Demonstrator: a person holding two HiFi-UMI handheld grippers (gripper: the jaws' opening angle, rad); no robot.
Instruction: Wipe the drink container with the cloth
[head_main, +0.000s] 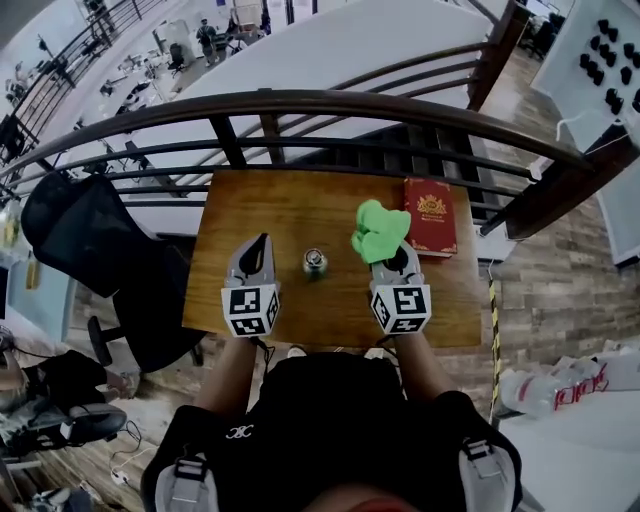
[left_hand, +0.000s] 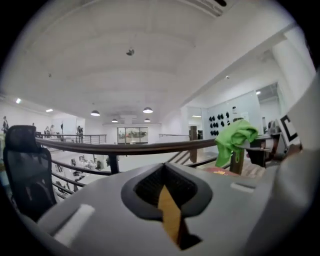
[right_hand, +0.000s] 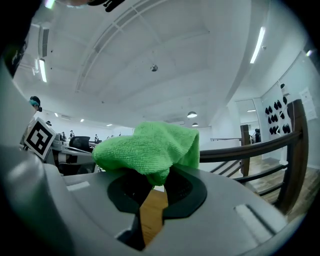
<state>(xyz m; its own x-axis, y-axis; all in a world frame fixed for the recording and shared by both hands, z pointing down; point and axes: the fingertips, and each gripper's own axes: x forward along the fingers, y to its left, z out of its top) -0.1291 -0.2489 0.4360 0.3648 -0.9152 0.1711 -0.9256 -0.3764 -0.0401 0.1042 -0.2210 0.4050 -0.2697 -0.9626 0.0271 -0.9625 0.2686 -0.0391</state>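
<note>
over the table (head_main: 236, 205): cloth (head_main: 380, 230) gripped, can (head_main: 315, 263) unheld

at the left, the left gripper (head_main: 263, 243) hangs above the wood with its jaws pressed together and nothing between them. just right of it, between the two tools, the can stands upright, touched by neither. further right, the right gripper (head_main: 392, 256) is clamped on one fold of the bunched green cloth. a red book (head_main: 431, 216) lies beyond. likely trouble: wiping the unsteadied can could tip or shove it, and so thin a pinch may let the cloth slip.
</note>
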